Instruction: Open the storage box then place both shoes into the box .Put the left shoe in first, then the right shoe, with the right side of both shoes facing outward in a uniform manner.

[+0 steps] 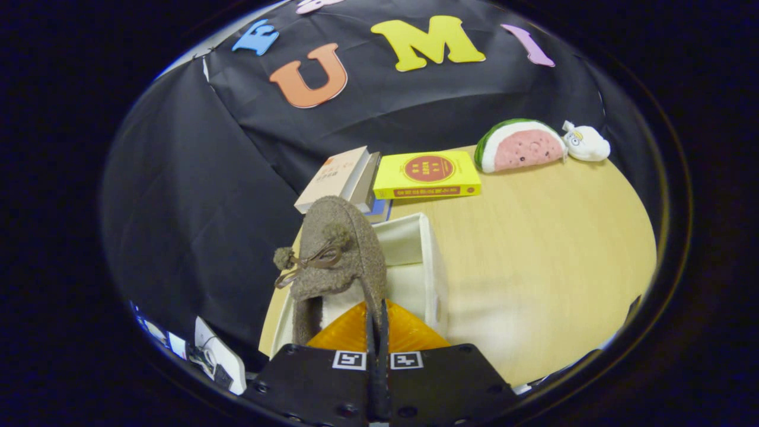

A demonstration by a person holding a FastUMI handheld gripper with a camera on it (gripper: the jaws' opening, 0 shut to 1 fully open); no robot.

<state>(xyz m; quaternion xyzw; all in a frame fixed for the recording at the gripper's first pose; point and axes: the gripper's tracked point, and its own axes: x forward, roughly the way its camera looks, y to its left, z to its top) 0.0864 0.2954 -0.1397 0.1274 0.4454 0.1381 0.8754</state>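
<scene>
Nearest, the hand-held gripper (377, 323) had its two orange fingers (409, 335) drawn almost together, pinching the thin collar of a brown fuzzy shoe (338, 249) between them. The shoe hung from that grip with its toe pointing away, a small bow and pompoms showing on its upper. It was not possible to tell from this angle whether it was the left or the right shoe.

Just beyond and under the shoe stood the white storage box (430, 261), already open, at the near left part of the bench (533, 249). The shoe appeared to be above or partly within the box opening; whether its sole touched the bottom was hidden.

To do this step well, the shoe probably ought to be lowered straight down until it sits on the box floor, kept close to one wall so that room remains for its partner, and turned so its right side faces outward before the fingers part.

Farther off lay a beige book (335, 175) leaning on another, then a yellow book (427, 175). At the far right sat a watermelon plush (522, 145) with a small white plush (587, 143) just beside it.
</scene>
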